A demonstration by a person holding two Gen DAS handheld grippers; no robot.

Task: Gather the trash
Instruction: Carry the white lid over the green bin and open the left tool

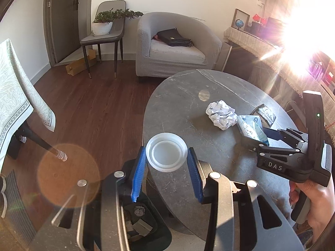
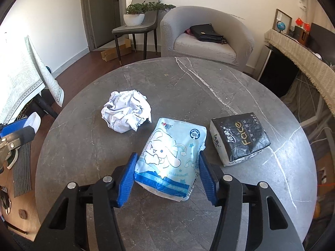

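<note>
My left gripper is shut on a white round plastic container, held over the left edge of the round grey stone table. Below it on the floor stands a dark trash bin with scraps inside. My right gripper is shut on a light blue tissue pack with a cartoon print; both blue pads touch its sides, and its far end lies on the table. A crumpled white paper ball lies to the left and a black tissue pack to the right. A hand holds the right gripper.
A grey armchair with a black bag stands behind the table, and beside it a chair carries a potted plant. A cloth-covered table is at the left, a sideboard at the right. Sun glare washes out the left wrist view's upper right.
</note>
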